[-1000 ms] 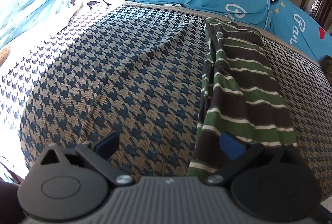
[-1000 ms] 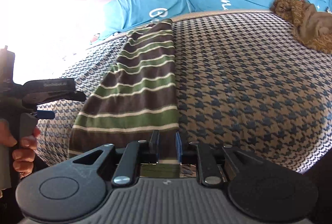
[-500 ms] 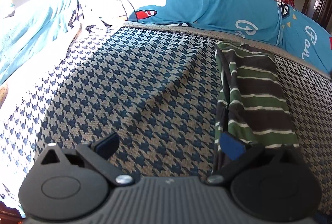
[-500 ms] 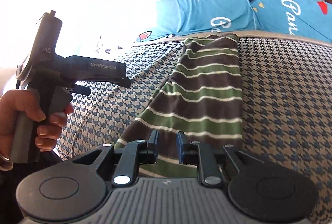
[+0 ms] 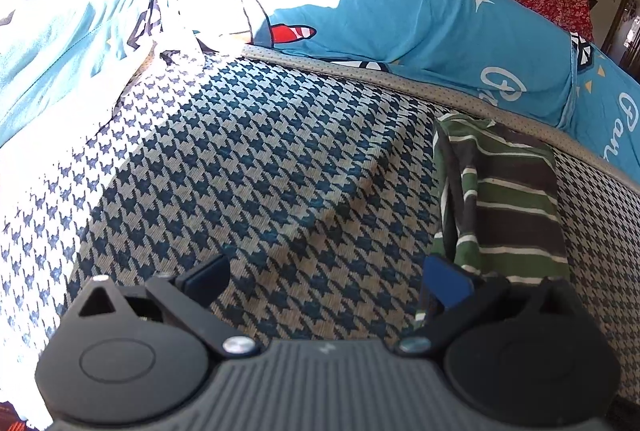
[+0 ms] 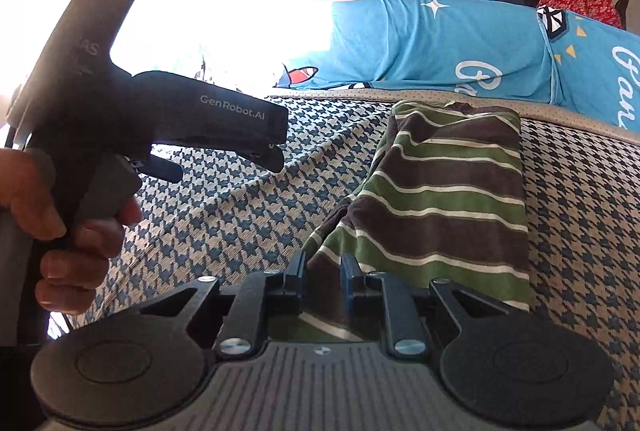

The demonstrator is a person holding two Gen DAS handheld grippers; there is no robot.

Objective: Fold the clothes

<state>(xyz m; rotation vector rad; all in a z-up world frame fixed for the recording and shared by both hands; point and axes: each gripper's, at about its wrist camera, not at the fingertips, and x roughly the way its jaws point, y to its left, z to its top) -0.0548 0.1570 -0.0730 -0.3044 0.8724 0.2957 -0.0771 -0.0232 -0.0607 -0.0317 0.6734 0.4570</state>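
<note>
Shirt (image 6: 448,199): striped, on the bed (image 5: 248,167), at one o'clock of your left gripper (image 5: 332,279), jaws released. Your right gripper (image 6: 324,271) clenches its near hem, to fold it.

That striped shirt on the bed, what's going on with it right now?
A person is folding it with a handheld gripper in each hand. The right gripper is pinched on the near end of the green and brown striped shirt, which lies in a long narrow strip on the houndstooth bedcover. The left gripper is open and holds nothing, off to the shirt's side.
</note>
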